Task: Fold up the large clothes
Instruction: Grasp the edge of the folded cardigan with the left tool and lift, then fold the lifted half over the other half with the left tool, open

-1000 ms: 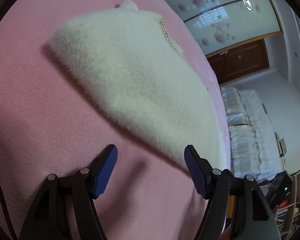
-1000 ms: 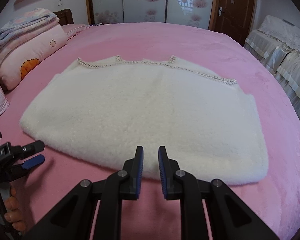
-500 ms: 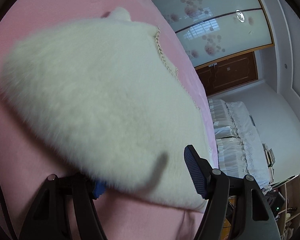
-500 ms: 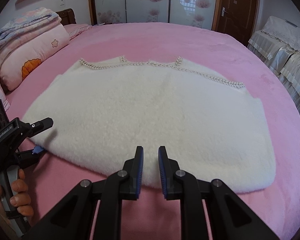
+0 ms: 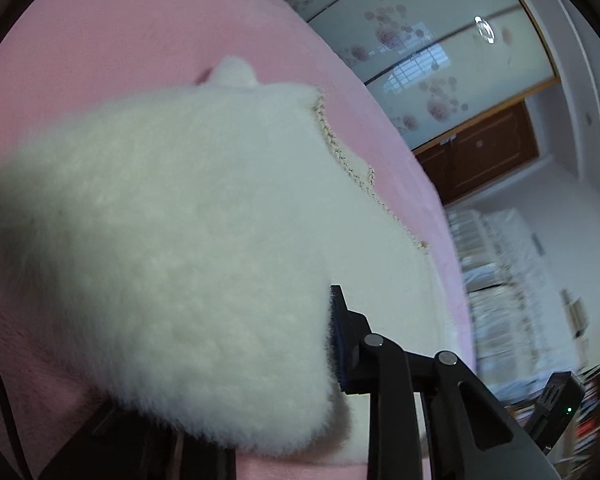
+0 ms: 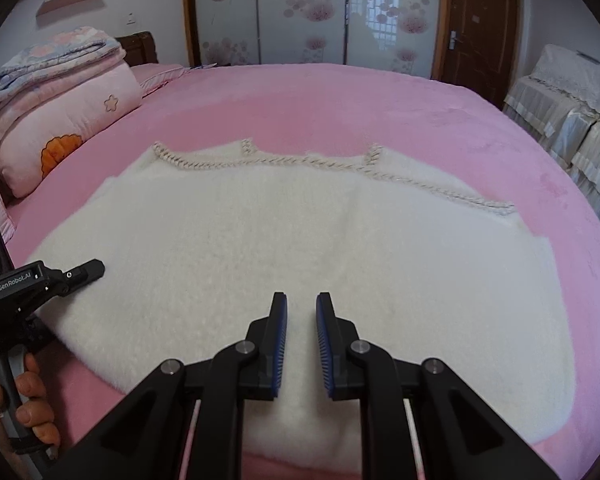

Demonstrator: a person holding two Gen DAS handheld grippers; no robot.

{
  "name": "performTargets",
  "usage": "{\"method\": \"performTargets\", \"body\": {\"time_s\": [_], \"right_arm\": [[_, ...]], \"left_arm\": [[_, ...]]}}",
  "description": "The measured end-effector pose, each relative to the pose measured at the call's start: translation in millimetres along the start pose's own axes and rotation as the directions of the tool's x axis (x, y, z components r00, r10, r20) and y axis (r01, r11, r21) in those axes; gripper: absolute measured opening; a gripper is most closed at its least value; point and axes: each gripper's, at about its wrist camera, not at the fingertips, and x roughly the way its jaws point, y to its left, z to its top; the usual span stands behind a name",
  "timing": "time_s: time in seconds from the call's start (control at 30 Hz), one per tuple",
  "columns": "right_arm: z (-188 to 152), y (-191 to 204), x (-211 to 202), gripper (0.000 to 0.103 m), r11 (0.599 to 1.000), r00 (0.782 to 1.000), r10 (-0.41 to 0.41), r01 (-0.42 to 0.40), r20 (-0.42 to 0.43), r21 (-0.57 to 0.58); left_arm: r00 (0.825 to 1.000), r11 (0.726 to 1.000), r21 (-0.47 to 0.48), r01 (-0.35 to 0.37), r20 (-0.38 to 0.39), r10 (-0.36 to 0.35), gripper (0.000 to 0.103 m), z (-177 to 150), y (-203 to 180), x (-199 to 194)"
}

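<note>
A large white fleece garment (image 6: 300,232) with a braided trim lies spread flat on the pink bed (image 6: 340,104). In the left wrist view its near corner (image 5: 180,240) bulges up between the jaws of my left gripper (image 5: 300,312). Those jaws are closing, the right pad presses into the fleece, and the left finger is buried under it. The right wrist view shows that left gripper (image 6: 88,280) at the garment's left corner, its upper finger on top. My right gripper (image 6: 302,300) hovers over the near hem, its jaws closing to a narrow gap with nothing pinched.
Folded quilts and a pillow (image 6: 60,112) are stacked at the bed's left end. A person's hand (image 6: 28,400) holds the left gripper's handle. Flowered sliding doors (image 6: 300,12) and a brown door (image 6: 476,20) stand behind the bed. Cloth-covered furniture (image 6: 572,120) runs along the right side.
My left gripper slid forward from bare bedspread onto the garment's corner and its wide jaws closed around the fleece. My right gripper moved forward, from before the hem to over it.
</note>
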Motion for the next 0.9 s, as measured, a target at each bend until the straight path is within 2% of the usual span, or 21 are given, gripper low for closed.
{"method": "performTargets", "body": {"time_s": [0.1,0.23,0.37,0.47,0.53,0.6,0.63,0.73,0.8,0.83,0.87,0.9], "right_arm": [[-8.0,9.6,19.8,0.011,0.997,0.999,-0.031,0.029,-0.035,-0.066],[-12.4,0.1,23.5,0.011,0.999,0.999,0.015,-0.016,-0.035,-0.035],[-17.4,-19.6,23.0,0.011,0.993,0.993,0.108,-0.106,-0.039,0.049],[-22.3,-43.3,19.0,0.011,0.962,0.973,0.224,-0.214,-0.045,0.17],[-28.0,-66.9,9.8,0.011,0.922,0.954,0.297,-0.276,-0.04,0.271],[-39.3,-97.4,-11.0,0.01,0.896,0.953,0.303,-0.282,-0.006,0.344],[-44.7,-111.3,-22.8,0.01,0.893,0.958,0.285,-0.27,0.013,0.359],[-68.1,-162.0,-62.5,0.011,0.901,0.988,0.149,-0.157,0.051,0.405],[-87.9,-197.4,-81.1,0.011,0.894,0.998,0.05,-0.059,0.033,0.444],[-95.6,-209.5,-85.0,0.011,0.89,1.0,0.017,-0.02,0.011,0.456],[-105.4,-223.8,-87.5,0.011,0.881,1.0,-0.01,0.017,-0.018,0.472],[-114.5,-235.3,-88.7,0.011,0.871,0.999,-0.018,0.034,-0.037,0.491]], "left_arm": [[0.998,0.992,0.11,-0.054,0.046,0.049,0.02,3.7,-35.5,-7.1],[0.992,0.959,0.267,-0.097,0.105,0.071,0.019,6.0,-90.2,-14.8],[0.989,0.9,0.421,-0.112,0.132,0.062,0.019,-1.1,-156.8,-11.9],[0.99,0.831,0.548,-0.097,0.138,0.024,0.019,-21.9,-214.6,-11.5],[0.993,0.781,0.621,-0.069,0.121,-0.009,0.019,-42.4,-248.4,-5.8],[0.996,0.736,0.676,-0.029,0.083,-0.037,0.019,-64.5,-275.8,6.2],[0.998,0.705,0.709,-0.012,0.054,-0.037,0.019,-79.7,-289.6,17.7],[1.0,0.633,0.774,0.015,-0.027,0.009,0.021,-120.7,-308.6,56.1],[0.99,0.584,0.811,0.029,-0.106,0.098,0.023,-150.5,-308.4,93.7],[0.974,0.559,0.828,0.036,-0.155,0.167,0.026,-167.2,-304.3,115.5],[0.963,0.524,0.851,0.02,-0.158,0.22,0.027,-182.3,-299.7,131.1],[0.965,0.469,0.883,-0.009,-0.116,0.236,0.028,-195.4,-298.2,137.1]]}}
